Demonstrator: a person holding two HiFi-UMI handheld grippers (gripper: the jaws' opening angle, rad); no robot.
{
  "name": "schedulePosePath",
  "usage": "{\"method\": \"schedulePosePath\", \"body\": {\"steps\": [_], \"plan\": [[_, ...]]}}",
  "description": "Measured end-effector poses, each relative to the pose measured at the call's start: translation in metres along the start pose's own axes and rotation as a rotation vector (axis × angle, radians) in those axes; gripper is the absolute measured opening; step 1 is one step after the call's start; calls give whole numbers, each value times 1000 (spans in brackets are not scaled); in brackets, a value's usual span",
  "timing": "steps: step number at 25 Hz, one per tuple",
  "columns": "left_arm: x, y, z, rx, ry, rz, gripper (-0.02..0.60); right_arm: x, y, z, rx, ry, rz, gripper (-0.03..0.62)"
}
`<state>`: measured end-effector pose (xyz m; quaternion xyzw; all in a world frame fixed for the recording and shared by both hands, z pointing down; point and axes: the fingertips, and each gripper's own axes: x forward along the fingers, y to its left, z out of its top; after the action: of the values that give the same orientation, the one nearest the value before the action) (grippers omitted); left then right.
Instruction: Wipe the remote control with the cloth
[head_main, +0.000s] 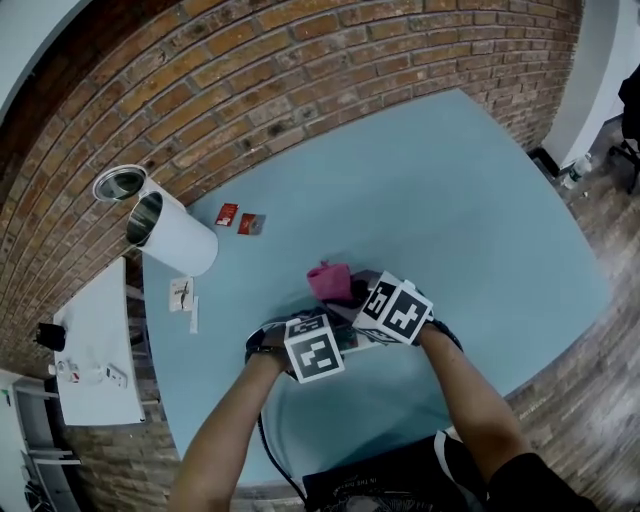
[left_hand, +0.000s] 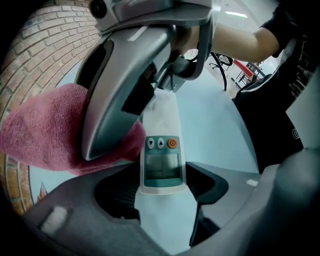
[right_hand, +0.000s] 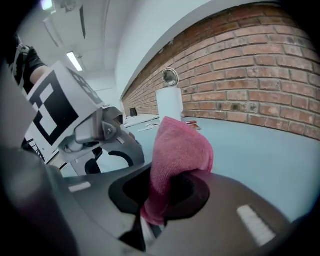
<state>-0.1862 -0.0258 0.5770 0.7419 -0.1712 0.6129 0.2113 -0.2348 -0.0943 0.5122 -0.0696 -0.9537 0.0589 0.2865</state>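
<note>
A white remote control (left_hand: 161, 155) with an orange button and a small screen is clamped between the jaws of my left gripper (left_hand: 161, 187), held over the blue table. A pink cloth (right_hand: 175, 155) is pinched in my right gripper (right_hand: 162, 192), folded and sticking up above the jaws. In the left gripper view the cloth (left_hand: 55, 127) presses against the remote's left side, with the right gripper's grey body across it. In the head view the cloth (head_main: 330, 281) shows just beyond both marker cubes; the left gripper (head_main: 318, 347) and right gripper (head_main: 398, 309) sit close together.
A white cylindrical can (head_main: 170, 235) lies on its side at the far left of the blue table (head_main: 470, 200), with its lid (head_main: 118, 183) beside it. Small red packets (head_main: 238, 219) and a paper strip (head_main: 182, 295) lie nearby. A brick wall (head_main: 300, 70) borders the table.
</note>
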Motion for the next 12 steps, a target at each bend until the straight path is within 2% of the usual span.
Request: {"method": "schedulePosePath", "body": {"steps": [12], "plan": [[0, 1, -2, -8, 21, 1, 296, -27, -25, -20, 60, -11, -52, 67]]}}
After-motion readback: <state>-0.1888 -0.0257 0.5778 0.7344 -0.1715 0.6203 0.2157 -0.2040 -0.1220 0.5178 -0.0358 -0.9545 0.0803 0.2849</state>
